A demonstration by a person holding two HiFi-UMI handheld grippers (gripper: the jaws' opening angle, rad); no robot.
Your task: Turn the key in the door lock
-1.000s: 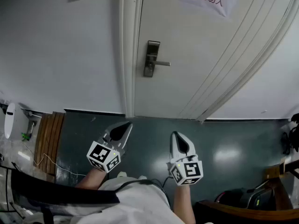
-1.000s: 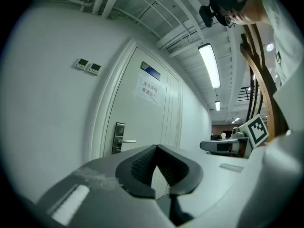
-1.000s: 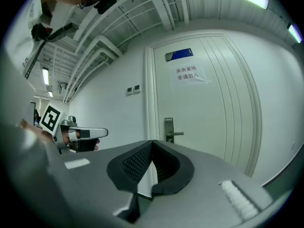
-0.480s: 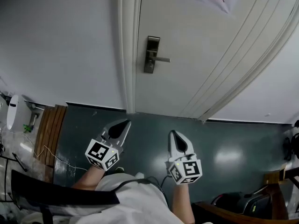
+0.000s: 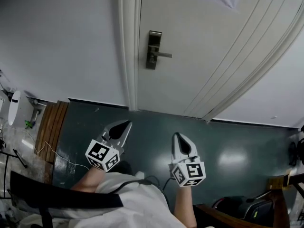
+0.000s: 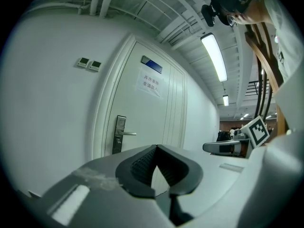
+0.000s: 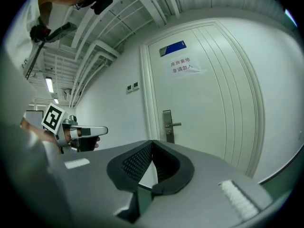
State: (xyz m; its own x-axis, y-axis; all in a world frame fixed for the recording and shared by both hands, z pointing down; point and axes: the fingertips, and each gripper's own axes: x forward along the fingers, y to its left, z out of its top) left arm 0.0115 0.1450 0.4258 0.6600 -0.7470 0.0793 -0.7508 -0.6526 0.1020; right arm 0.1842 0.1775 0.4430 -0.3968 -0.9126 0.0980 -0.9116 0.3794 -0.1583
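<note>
Both jaws closed, empty, L gripper (image 5: 128, 124), R gripper (image 5: 176, 135), ribbed pads (image 6: 141, 167), metal lock plate (image 5: 153, 56)

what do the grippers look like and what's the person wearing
Both the left gripper and right gripper are light grey shells tapering to a point, with black ribbed pads inside the jaws. Each carries a white cube printed with black square markers. The person wears a white top.
</note>
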